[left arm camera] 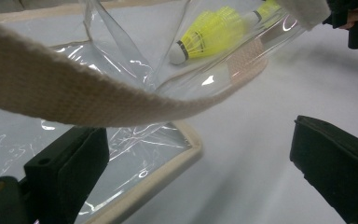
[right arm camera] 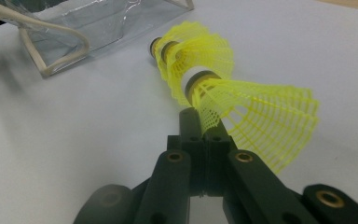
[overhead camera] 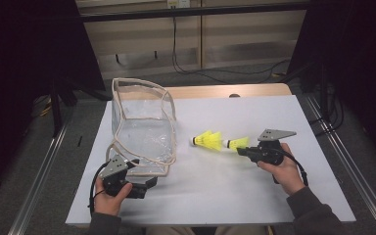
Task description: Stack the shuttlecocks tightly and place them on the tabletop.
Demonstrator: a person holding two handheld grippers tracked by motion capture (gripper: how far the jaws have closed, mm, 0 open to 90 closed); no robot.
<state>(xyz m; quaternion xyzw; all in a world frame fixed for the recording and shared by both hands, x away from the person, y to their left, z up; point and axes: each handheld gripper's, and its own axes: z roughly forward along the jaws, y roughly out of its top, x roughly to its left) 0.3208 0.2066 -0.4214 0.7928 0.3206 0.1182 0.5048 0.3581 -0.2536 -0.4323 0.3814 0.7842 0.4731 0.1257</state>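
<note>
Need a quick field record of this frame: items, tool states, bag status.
surface: white table sheet
bag: clear plastic bag with beige fabric trim, standing open at left
shuttlecocks: yellow plastic shuttlecocks; one lies on the sheet between bag and right tool, another at the right tool's tip
left tool: jaws open, at the bag's near edge, beige strap across its view
right tool: shut on the skirt edge of the near shuttlecock
</note>
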